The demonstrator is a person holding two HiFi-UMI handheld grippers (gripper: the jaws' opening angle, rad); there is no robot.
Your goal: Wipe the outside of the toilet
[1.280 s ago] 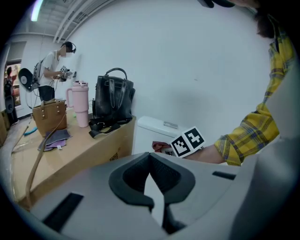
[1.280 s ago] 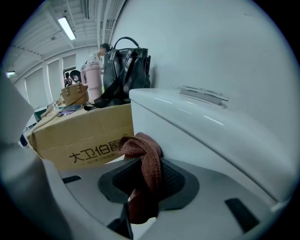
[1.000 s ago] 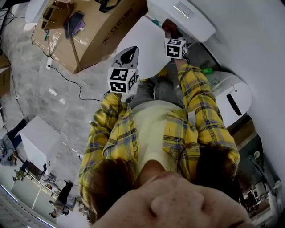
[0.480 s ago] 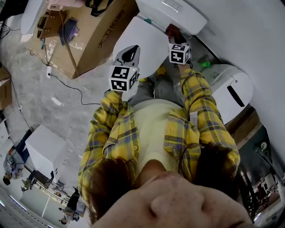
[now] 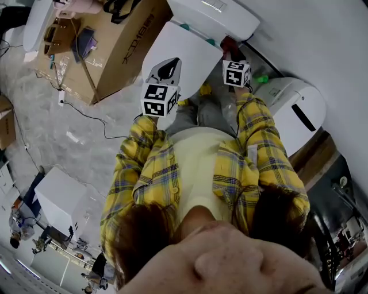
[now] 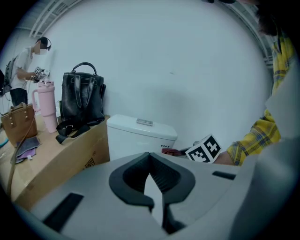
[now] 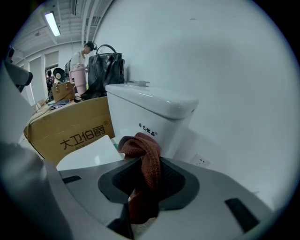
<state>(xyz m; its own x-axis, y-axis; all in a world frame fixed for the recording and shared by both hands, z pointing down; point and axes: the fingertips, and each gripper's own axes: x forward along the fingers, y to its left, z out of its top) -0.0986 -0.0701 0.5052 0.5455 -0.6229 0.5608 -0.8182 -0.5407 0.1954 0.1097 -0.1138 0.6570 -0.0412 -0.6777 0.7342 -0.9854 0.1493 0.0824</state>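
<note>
Observation: over the last second my right hand-held gripper [image 7: 140, 199] has shifted from just under the front of the toilet tank [image 5: 214, 17] toward the tank's right end, beside the wall. The head view has also tilted, so part of that shift may be only apparent. My left hand-held gripper [image 6: 157, 201] has held its place at the near left edge of the closed toilet lid [image 5: 184, 49].

Gripper state: the right one is clenched on a reddish-brown cloth [image 7: 146, 164], which bunches above the jaws and hangs down between them. The left one is closed, with nothing between its jaws.

Position of task item: the toilet stands directly ahead of me, tank against the wall, with a cardboard box [image 5: 118, 40] close on its left. The cloth sits near the tank's lower right side; I cannot confirm contact.

Assessment: wiping appears to be moving round to the tank's right side; I judge the lid and bowl exterior are yet to be done.

Pose: both sleeves reach forward, the right arm extended further toward the tank, the left idle over the lid.
</note>
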